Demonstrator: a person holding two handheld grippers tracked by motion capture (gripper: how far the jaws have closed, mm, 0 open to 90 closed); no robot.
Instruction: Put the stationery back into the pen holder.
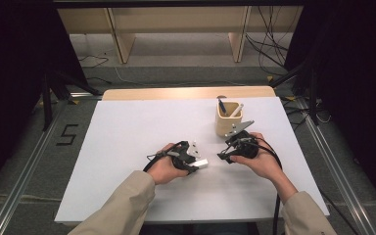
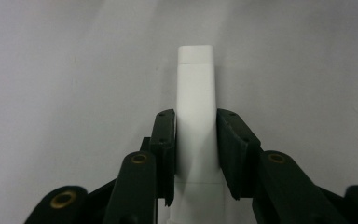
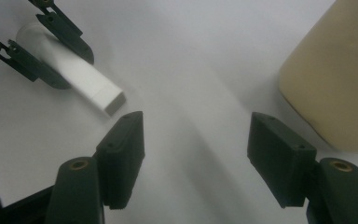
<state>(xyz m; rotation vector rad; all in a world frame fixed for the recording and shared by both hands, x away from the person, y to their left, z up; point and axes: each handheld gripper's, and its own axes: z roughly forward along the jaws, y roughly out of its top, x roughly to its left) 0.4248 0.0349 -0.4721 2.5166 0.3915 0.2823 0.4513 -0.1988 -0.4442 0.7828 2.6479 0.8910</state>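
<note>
My left gripper (image 1: 196, 164) is shut on a white flat-ended stick (image 2: 196, 107); its black pads (image 2: 164, 140) press both sides and the square tip juts out past them. In the high view the white stick (image 1: 201, 163) points right, just above the white table sheet (image 1: 127, 132). My right gripper (image 1: 223, 156) faces it from the right, open, with nothing between its fingers (image 3: 121, 156). In the right gripper view the white stick (image 3: 93, 86) and the left gripper (image 3: 42, 51) lie at upper left, the tip close to my left finger.
A beige pen cup (image 1: 228, 119) with a few pens stands just behind the right hand, and the cup (image 3: 335, 79) shows as a tan wall at right. The table's wooden far edge (image 1: 186, 92) borders the sheet. Shelving and cables lie beyond.
</note>
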